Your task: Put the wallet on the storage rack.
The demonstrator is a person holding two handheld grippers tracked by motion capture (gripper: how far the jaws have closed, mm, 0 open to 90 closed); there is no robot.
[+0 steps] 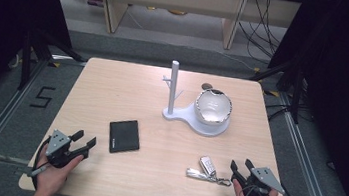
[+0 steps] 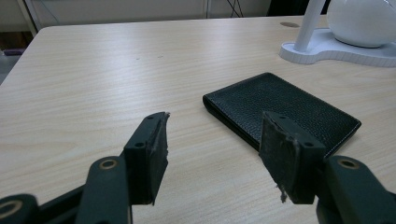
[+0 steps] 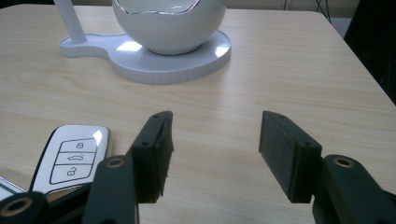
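My left gripper (image 1: 84, 143) rests near the front left corner of the table (image 1: 114, 78), its jaws spread wide with nothing between them. The black wallet (image 1: 124, 135) lies flat just ahead of it, a little toward the middle of the table, not touching the jaws. My right gripper (image 1: 241, 167) sits near the front right corner, also released and empty. The car key (image 1: 208, 165) with its key ring lies close beside it, on the side of the table's middle, apart from the jaws.
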